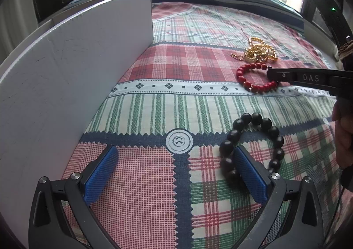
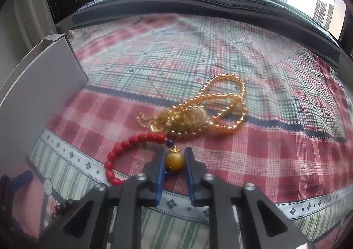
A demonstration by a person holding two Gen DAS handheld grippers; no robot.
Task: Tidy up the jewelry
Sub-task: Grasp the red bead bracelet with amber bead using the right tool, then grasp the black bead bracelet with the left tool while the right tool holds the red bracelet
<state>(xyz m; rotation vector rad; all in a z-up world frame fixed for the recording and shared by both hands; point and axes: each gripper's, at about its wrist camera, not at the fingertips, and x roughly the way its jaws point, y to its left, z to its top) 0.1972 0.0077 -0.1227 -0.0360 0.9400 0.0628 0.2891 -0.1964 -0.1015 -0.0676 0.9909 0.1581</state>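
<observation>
Right tongs [image 2: 175, 161] narrowed on amber bead [image 2: 175, 160] of red bracelet [image 2: 123, 151], mid-bed beside gold chains [image 2: 198, 114]: likely lifting toward white box [image 1: 72, 68]. Left tongs [image 1: 176, 174] wide, 1 finger inside black bracelet [image 1: 253, 138], near edge.

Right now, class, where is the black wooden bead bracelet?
Left wrist view: the black wooden bead bracelet lies on the plaid cloth, looped around the open left claw's right finger.

My left camera sits low over the cloth [image 1: 141, 174], facing the window. My right camera hovers close above the red bracelet [image 2: 123, 151]. Both see it.
</observation>
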